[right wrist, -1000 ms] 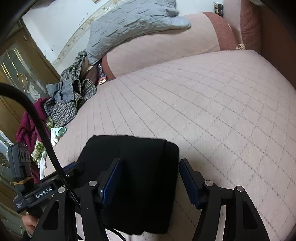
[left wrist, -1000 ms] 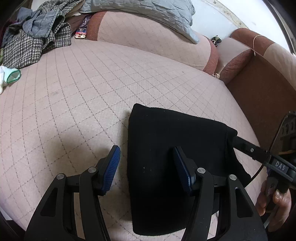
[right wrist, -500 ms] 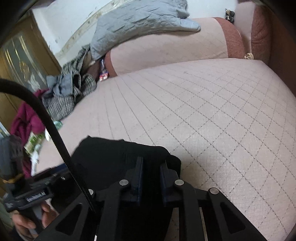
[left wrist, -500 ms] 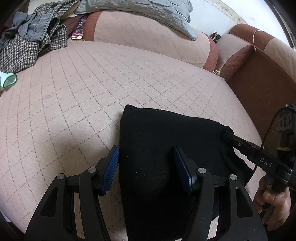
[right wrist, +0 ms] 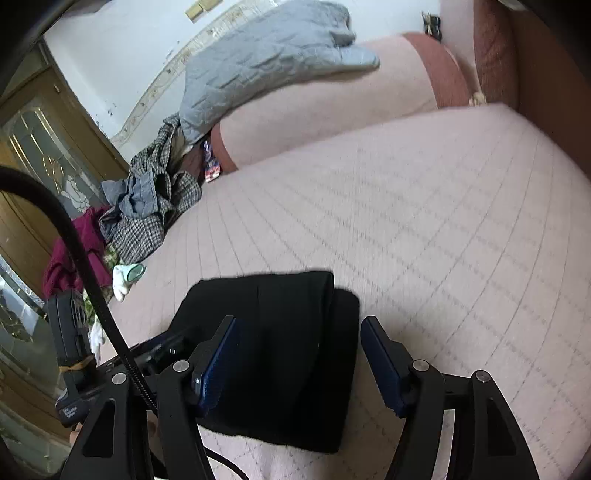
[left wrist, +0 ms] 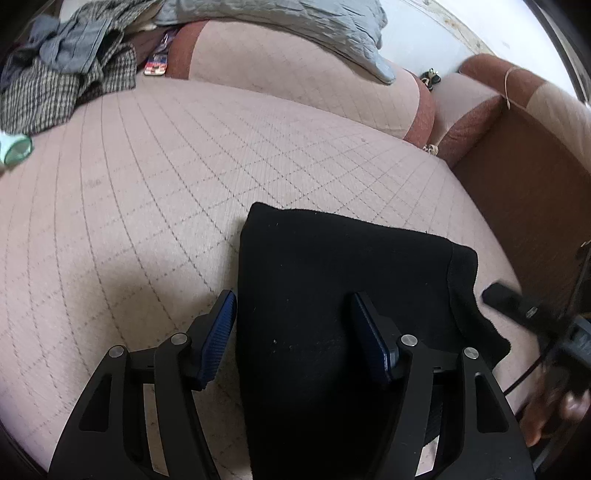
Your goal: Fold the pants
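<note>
The black pants [left wrist: 332,295] lie folded into a compact rectangle on the pink quilted sofa seat [left wrist: 166,184]. My left gripper [left wrist: 293,332] is open, its blue pads straddling the near left part of the pants, holding nothing. My right gripper [right wrist: 299,354] is open above the right part of the pants [right wrist: 288,332], empty. The right gripper also shows blurred at the right edge of the left wrist view [left wrist: 517,306]; the left gripper shows at the lower left of the right wrist view [right wrist: 159,347].
A grey quilted blanket [left wrist: 295,26] drapes over the sofa back. A pile of checked and grey clothes [left wrist: 66,74] lies at the far left of the seat. A brown armrest [left wrist: 524,177] bounds the right side. A wooden door [right wrist: 44,155] stands at left.
My right gripper was shut on the right edge of the pants half a second ago; it has opened and pulled back. The left gripper stays open over the pants.
</note>
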A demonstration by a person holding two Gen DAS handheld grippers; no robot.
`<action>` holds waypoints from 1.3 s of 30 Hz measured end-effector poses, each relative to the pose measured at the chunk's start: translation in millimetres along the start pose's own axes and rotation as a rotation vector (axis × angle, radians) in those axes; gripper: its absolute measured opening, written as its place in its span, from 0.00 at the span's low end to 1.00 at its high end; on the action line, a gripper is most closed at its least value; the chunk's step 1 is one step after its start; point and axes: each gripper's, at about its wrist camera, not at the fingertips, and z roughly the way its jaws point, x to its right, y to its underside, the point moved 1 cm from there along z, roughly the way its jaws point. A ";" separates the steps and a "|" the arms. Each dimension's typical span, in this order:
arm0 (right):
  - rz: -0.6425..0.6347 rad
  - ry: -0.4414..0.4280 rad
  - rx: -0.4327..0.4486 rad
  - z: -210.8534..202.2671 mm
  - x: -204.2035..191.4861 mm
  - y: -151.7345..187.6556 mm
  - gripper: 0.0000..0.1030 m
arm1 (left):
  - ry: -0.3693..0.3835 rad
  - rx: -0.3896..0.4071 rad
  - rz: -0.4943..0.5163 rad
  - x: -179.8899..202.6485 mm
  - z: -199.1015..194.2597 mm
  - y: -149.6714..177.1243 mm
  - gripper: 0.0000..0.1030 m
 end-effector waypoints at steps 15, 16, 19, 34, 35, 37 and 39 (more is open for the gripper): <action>0.059 -0.105 -0.056 36.8 11.3 12.0 0.55 | 0.061 0.019 -0.051 -5.5 6.1 6.0 0.75; 0.054 -0.101 -0.045 36.2 10.7 12.7 0.53 | 0.074 0.013 -0.044 -5.9 6.2 5.3 0.69; 0.024 -0.100 -0.017 28.8 4.1 14.7 0.38 | 0.102 0.013 -0.033 -3.2 0.5 3.9 0.55; -0.038 -0.161 0.089 21.5 -48.9 -47.5 0.31 | 0.055 0.112 0.054 -9.5 -27.4 -79.6 0.46; -0.032 -0.165 0.091 26.5 -49.7 -51.1 0.31 | 0.050 0.112 0.055 -12.1 -24.0 -84.1 0.46; -0.024 -0.163 0.087 38.8 -50.8 -58.8 0.31 | 0.034 0.109 0.054 -18.5 -14.9 -90.5 0.46; -0.020 -0.156 0.076 51.8 -50.3 -65.5 0.31 | 0.022 0.092 0.041 -26.9 -0.9 -94.9 0.46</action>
